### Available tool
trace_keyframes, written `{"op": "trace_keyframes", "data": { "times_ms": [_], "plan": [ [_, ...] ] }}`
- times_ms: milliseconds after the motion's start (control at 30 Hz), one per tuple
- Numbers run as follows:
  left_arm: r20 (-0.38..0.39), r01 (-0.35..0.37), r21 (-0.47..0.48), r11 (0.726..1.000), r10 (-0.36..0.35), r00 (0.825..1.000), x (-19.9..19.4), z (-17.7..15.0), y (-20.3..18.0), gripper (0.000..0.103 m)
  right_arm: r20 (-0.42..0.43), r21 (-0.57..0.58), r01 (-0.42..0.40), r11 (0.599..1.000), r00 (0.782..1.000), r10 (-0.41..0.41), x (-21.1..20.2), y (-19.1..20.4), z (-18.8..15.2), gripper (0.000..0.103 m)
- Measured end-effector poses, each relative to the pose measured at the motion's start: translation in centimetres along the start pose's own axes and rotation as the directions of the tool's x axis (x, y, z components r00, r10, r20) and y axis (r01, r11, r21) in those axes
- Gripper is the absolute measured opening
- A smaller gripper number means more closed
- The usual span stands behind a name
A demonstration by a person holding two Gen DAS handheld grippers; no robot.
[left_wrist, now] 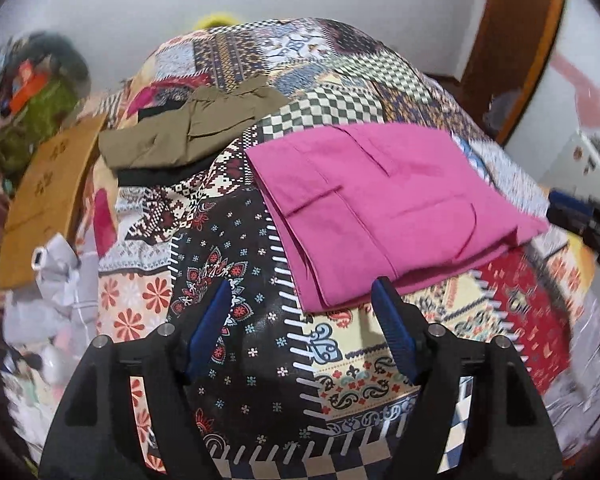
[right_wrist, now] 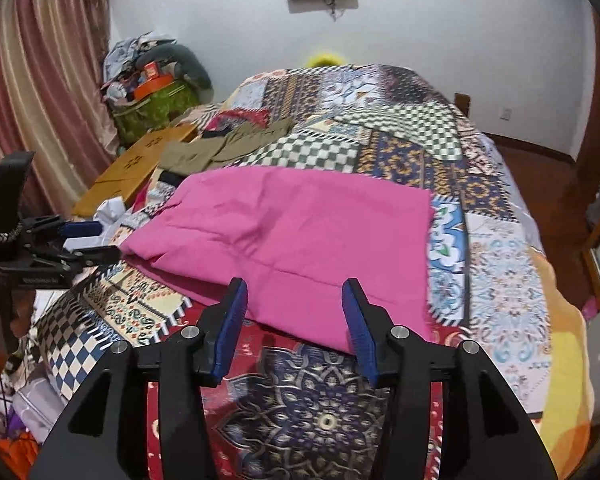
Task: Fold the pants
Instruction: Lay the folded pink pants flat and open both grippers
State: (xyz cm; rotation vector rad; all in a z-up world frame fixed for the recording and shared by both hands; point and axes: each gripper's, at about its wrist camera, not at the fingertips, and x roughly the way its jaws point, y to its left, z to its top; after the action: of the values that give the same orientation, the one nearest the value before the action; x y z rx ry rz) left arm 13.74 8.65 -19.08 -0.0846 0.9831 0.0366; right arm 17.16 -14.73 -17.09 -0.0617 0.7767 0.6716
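Two grippers, both gaping wide & gripping nothing.

Left wrist view: left gripper is hovering over the patchwork bedspread, its right finger just at the near hem of the pink pants, which are lying folded in layers mid-bed. Olive garment is sitting farther back.

Right wrist view: right gripper is hanging over the near edge of the pants. Fabric is looking thin, soft, light, prob. floppy; layers likely sliding, so pinching all layers at a corner seems best.

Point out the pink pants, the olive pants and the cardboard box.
pink pants [right_wrist: 300,232]: right wrist view, middle of the folded top layer.
olive pants [left_wrist: 196,132]: left wrist view, centre of the pile.
cardboard box [left_wrist: 48,196]: left wrist view, its flat top face.
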Motion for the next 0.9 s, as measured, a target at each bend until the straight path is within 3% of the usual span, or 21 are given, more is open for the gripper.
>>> {"op": "trace_keyframes", "data": {
  "times_ms": [167, 333, 433, 567, 633, 900],
  "plan": [
    [-0.031, 0.075, -0.142, 0.987, -0.08, 0.996, 1.1, 1.1, 1.5, 0.073, 0.003, 0.1, 0.03, 0.995, 1.0, -0.03, 0.0, -2.4, -0.2, 0.046],
    [-0.058, 0.128, -0.202, 0.971, -0.142, 0.988, 3.0, 1.6, 0.9, 0.071, -0.03, 0.195, 0.048, 0.98, 0.999, -0.043, 0.9, -4.1, -1.1, 0.046],
    [-0.089, 0.144, -0.191, 0.971, -0.163, 0.983, 4.1, 1.4, -0.1, 0.061, -0.057, 0.217, 0.056, 0.975, 0.997, -0.045, 1.6, -4.6, -1.9, 0.046],
    [-0.094, 0.123, -0.145, 0.982, -0.137, 0.986, 4.6, 1.0, -1.1, 0.06, -0.092, 0.233, 0.051, 0.971, 0.995, -0.03, 2.4, -5.0, -2.7, 0.046],
    [-0.086, 0.119, -0.128, 0.985, -0.13, 0.988, 4.3, 0.9, -1.4, 0.054, -0.114, 0.227, 0.049, 0.973, 0.993, -0.023, 2.9, -5.0, -3.3, 0.045],
    [-0.062, 0.078, -0.087, 0.993, -0.084, 0.995, 3.7, 0.9, -1.4, 0.041, -0.097, 0.304, 0.032, 0.952, 0.995, -0.003, 3.0, -6.5, -4.2, 0.047]
  ]
}}
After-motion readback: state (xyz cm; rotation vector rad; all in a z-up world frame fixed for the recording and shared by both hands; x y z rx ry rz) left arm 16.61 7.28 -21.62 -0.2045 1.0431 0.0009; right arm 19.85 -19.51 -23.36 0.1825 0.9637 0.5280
